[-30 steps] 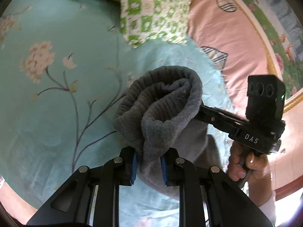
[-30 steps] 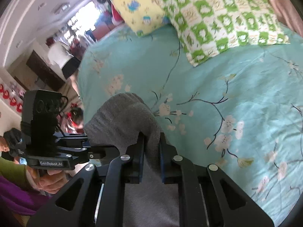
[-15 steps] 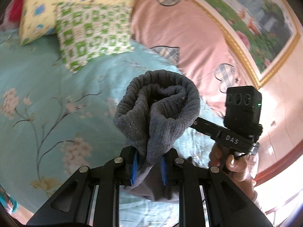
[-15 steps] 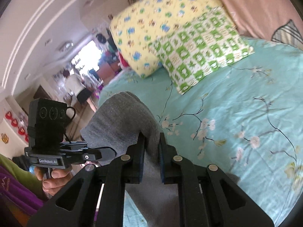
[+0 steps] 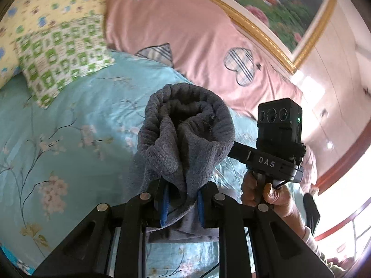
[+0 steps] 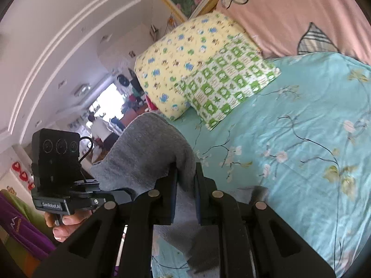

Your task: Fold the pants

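1. Two hand-held grippers clamp one pair of grey ribbed knit pants (image 5: 185, 139), which is held up in the air above the bed.
2. The left gripper (image 5: 182, 199) has its fingers (image 5: 164, 200) closed on a bunched fold of the grey fabric; the blue pads press the cloth from both sides.
3. In the left wrist view, the fabric above the fingers curls into a rolled, open loop, and a flat portion hangs below the fingers.
4. The right gripper (image 6: 186, 186) has its fingers (image 6: 172, 185) closed on another section of the same pants (image 6: 150, 155); the cloth arches over the finger tips and drapes downward between them.
5. In the left wrist view, the right gripper appears just beside the raised fabric, with its tips hidden behind the cloth.
6. The bed carries a turquoise floral bedsheet (image 5: 58, 139).
7. A green-and-white checked pillow (image 6: 227, 81) lies on the sheet, overlapping a yellow patterned pillow (image 6: 180, 53).
8. A pink quilt with plaid heart patches (image 5: 197, 34) sits beside the pillows, below a gold-framed floral picture (image 5: 266, 4) on the wall.
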A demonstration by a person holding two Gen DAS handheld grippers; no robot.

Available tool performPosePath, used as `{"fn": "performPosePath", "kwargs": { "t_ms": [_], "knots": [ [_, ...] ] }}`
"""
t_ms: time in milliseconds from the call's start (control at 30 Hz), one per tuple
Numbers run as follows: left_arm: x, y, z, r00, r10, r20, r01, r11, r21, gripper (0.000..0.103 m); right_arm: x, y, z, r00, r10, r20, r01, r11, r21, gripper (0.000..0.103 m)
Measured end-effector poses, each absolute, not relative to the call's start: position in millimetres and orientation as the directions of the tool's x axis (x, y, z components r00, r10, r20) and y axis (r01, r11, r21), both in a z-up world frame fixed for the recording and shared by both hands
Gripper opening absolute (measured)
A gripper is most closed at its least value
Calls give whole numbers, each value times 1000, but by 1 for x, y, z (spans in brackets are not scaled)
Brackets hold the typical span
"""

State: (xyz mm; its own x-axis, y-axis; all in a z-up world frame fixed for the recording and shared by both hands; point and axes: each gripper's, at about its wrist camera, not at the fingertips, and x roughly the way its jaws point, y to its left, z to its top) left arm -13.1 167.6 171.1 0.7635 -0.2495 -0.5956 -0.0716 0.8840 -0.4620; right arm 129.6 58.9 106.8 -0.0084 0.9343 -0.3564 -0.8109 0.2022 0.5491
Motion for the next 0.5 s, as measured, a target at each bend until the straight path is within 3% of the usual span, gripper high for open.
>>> {"fn": "performPosePath", "kwargs": {
  "t_ms": [500],
  "knots": [
    [11,85,146,672,-319,-669,42,918,-395,19,126,-24,66,95,960,-265,-718,250,649,14]
  ]
}}
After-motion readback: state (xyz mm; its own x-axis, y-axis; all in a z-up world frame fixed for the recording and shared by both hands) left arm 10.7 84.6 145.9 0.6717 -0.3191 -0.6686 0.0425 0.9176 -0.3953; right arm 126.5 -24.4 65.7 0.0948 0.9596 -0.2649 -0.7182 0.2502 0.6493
